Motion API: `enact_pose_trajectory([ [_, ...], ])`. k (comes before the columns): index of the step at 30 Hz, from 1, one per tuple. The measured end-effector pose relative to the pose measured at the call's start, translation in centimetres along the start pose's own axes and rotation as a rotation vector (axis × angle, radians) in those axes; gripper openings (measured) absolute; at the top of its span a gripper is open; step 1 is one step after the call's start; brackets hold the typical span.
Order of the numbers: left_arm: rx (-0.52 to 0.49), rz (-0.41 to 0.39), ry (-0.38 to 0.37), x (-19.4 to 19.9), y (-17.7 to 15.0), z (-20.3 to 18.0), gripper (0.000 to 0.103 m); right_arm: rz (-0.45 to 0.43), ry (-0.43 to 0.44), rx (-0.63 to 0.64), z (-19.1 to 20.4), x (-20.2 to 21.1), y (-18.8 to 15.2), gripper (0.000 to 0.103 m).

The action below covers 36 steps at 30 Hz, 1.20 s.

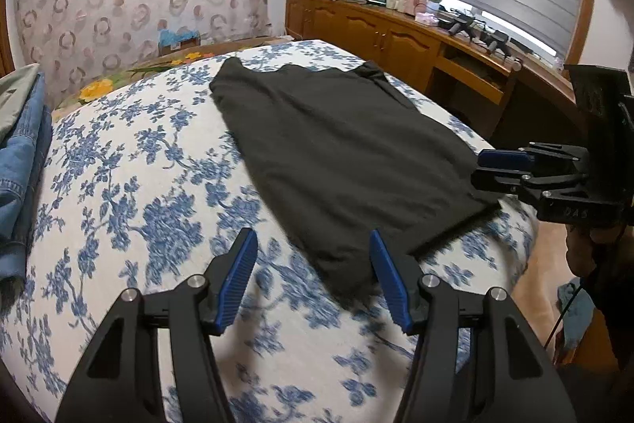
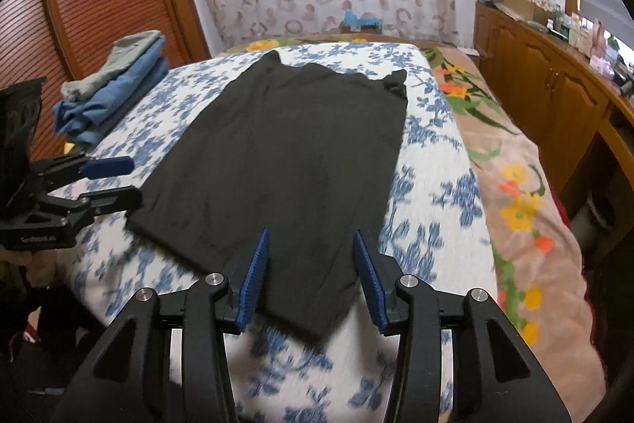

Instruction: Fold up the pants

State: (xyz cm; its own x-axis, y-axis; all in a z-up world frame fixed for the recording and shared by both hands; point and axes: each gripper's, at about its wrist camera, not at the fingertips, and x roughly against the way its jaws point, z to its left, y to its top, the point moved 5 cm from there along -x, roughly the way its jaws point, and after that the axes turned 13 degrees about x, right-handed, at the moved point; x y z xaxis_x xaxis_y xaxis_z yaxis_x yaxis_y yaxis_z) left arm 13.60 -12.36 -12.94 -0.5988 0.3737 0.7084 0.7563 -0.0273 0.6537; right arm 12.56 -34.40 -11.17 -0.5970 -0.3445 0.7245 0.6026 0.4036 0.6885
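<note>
Left gripper (image 1: 313, 256) spread, right gripper (image 2: 311, 254) spread, over black pants (image 2: 277, 153) flat on floral bedspread (image 1: 130, 185), folded clothes (image 2: 111, 86) beside pants, wooden cabinets (image 1: 364, 34) beyond, near edges blurred.

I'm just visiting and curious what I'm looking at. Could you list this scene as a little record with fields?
setting: bedroom, bed with blue-flowered white cover
garment: black cloth pants spread flat on the cover, not yet folded
left gripper: open, at the pants' near left corner
right gripper: open, over the pants' near right corner
held: nothing
nearby: stack of folded blue denim and grey clothes on the bed; wooden sideboard under the window
</note>
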Motion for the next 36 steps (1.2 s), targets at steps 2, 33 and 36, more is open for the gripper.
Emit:
enact_pose_trajectory([
  [2,0.003,0.003,-0.003,0.1,-0.3,-0.3,0.058,-0.001,-0.009,0.0,0.4,0.5,-0.5,0.045],
  [33,0.025,0.028,-0.067,-0.6,-2.2,-0.1,0.024,-0.003,-0.031,-0.07,0.1,1.4,-2.2,0.045],
  [36,0.029,0.027,-0.069,-0.6,-2.2,-0.1,0.024,0.005,-0.037,-0.077,0.0,1.0,-2.3,0.045],
])
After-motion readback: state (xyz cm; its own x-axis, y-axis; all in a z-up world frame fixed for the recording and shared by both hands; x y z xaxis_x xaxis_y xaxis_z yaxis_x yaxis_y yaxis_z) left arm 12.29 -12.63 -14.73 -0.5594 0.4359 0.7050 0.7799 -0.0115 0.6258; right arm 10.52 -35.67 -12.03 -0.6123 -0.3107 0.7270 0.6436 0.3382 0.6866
